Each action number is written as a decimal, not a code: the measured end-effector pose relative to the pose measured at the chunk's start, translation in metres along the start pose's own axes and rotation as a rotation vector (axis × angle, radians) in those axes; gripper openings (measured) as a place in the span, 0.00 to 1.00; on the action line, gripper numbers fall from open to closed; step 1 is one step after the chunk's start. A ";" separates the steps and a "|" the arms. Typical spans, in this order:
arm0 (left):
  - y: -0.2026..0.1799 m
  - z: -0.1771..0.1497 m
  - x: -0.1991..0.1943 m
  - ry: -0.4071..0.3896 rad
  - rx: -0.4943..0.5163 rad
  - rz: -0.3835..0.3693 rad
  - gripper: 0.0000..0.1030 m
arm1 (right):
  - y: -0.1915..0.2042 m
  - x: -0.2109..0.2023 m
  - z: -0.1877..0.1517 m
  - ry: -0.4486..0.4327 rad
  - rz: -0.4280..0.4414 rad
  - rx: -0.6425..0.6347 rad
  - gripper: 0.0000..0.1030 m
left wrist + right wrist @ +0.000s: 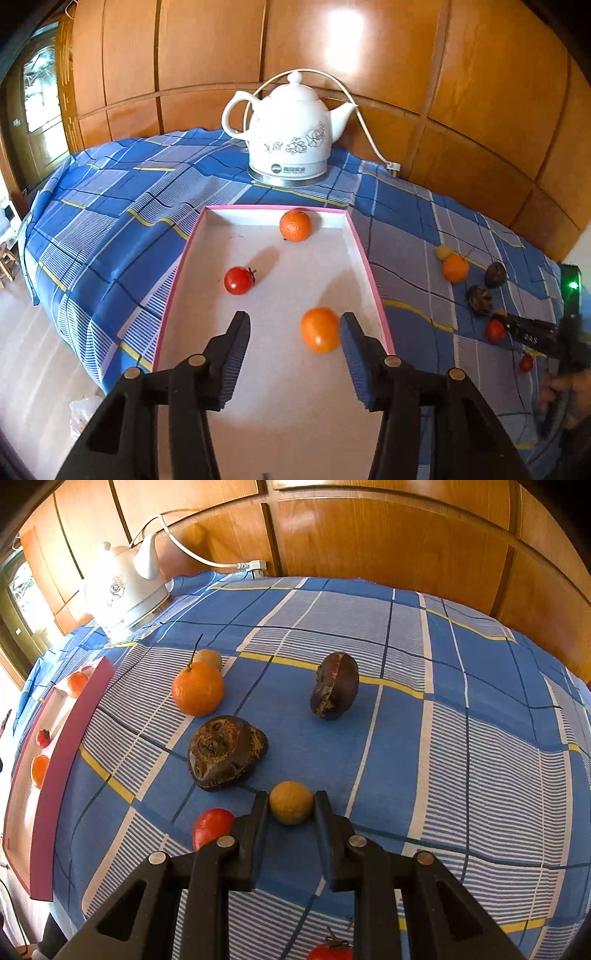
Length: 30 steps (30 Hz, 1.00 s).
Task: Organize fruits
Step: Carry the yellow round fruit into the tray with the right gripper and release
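A white tray with a pink rim (364, 251) lies on the blue checked cloth. In it are a far orange (295, 225), a cherry tomato (239, 280) and a near orange (320, 329). My left gripper (294, 315) hangs open over the tray; the near orange lies on the tray floor just inside its right finger, not gripped. My right gripper (290, 814) is shut on a small tan round fruit (290, 802) resting on the cloth. Loose around it are a stemmed orange (198, 688), two dark brown fruits (225, 753) (334, 685) and a red tomato (212, 827).
A white kettle (291, 129) with its cord stands at the back of the table against the wooden wall. Another tan fruit (208, 658) sits behind the stemmed orange, and a second tomato (330, 950) lies under my right gripper. The table drops off to the floor at the left.
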<state>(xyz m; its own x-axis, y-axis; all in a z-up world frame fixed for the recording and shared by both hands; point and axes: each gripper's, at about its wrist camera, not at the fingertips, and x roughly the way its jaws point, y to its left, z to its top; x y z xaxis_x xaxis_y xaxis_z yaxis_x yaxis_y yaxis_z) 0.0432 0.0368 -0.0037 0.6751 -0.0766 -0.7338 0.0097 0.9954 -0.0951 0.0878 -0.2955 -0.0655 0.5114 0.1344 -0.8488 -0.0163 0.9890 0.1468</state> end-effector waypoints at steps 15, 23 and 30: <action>0.007 -0.010 -0.006 0.002 -0.029 -0.001 0.53 | 0.004 -0.002 -0.002 -0.020 -0.033 0.002 0.23; 0.023 -0.007 -0.005 -0.016 -0.057 0.029 0.54 | 0.005 -0.035 0.005 -0.107 -0.048 0.044 0.23; 0.053 0.001 -0.005 -0.042 -0.121 0.085 0.54 | 0.070 -0.072 0.020 -0.191 0.118 -0.081 0.23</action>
<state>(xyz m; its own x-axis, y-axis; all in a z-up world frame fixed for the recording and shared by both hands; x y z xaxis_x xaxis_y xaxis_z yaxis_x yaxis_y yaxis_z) 0.0411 0.0896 -0.0047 0.7000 0.0128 -0.7140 -0.1360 0.9839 -0.1157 0.0673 -0.2368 0.0164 0.6549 0.2434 -0.7154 -0.1511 0.9698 0.1916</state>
